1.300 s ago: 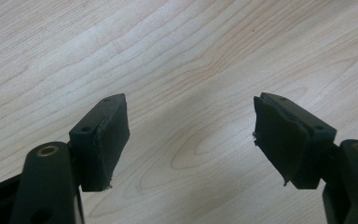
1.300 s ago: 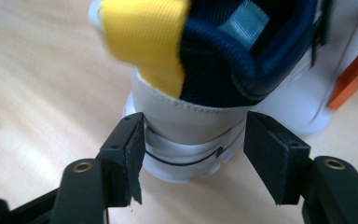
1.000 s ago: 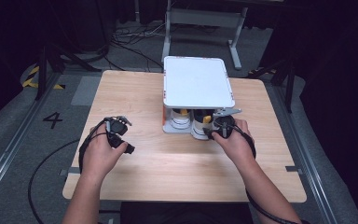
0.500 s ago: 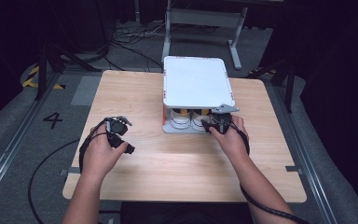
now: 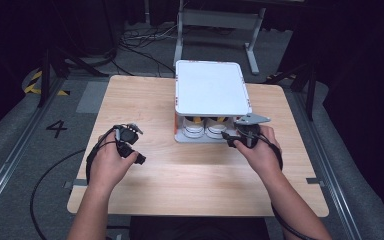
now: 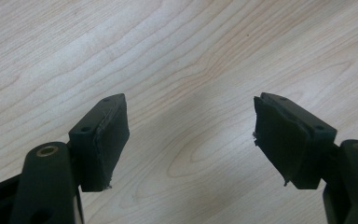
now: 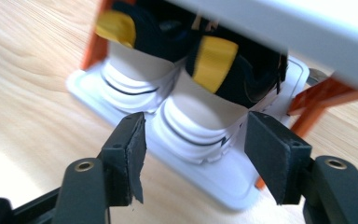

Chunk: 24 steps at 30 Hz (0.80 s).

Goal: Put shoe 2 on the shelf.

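A pair of shoes (image 5: 205,129) with white soles and black-and-yellow heels stands on the bottom tray (image 7: 233,182) of a small rack with a white top shelf (image 5: 210,95) and orange struts. My right gripper (image 5: 230,140) hovers just in front of the right shoe's heel (image 7: 205,116). Its jaws have just been opening and the pads (image 7: 135,149) stand apart from the sole without touching it. The other shoe (image 7: 130,79) sits beside it. My left gripper (image 5: 139,146) rests open over bare wood (image 6: 191,56) at the table's left, with nothing between its jaws.
The rack stands at the middle back of the wooden table (image 5: 190,175). Cables (image 5: 95,150) trail from both grippers toward the front edge. Beyond the table are a dark floor, a metal frame (image 5: 215,20) and loose cables.
The shoes have slid deeper under the top shelf. The right gripper has let go of the right shoe's heel and drawn back a little and up. The left hand has stayed put.
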{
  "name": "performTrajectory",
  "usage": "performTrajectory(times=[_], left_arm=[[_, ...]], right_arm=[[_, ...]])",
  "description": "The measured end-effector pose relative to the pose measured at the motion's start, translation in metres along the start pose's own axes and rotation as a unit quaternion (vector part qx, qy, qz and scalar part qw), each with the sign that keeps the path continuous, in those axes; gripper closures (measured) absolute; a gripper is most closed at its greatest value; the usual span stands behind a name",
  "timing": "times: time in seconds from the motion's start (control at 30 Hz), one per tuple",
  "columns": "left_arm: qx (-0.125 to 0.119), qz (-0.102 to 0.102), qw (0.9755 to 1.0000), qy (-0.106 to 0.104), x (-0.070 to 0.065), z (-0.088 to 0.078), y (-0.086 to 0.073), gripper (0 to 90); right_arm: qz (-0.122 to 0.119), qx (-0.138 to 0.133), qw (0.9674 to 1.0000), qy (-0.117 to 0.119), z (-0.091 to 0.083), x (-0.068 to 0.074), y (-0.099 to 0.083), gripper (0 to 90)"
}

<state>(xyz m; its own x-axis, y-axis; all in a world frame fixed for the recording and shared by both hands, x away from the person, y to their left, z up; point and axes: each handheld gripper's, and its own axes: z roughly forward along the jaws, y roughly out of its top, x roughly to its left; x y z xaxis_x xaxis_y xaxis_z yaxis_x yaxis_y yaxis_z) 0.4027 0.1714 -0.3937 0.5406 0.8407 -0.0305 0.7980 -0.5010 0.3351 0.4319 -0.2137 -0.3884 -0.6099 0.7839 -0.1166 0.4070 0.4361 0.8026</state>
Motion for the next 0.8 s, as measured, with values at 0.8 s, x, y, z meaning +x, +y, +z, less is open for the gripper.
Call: performTrajectory(times=[0.8], left_arm=[[-0.042,0.004,0.9987,0.027,0.022,0.012,-0.01,20.5]], right_arm=[[0.042,0.033,0.9983,-0.023,-0.077,-0.098,-0.075,30.4]])
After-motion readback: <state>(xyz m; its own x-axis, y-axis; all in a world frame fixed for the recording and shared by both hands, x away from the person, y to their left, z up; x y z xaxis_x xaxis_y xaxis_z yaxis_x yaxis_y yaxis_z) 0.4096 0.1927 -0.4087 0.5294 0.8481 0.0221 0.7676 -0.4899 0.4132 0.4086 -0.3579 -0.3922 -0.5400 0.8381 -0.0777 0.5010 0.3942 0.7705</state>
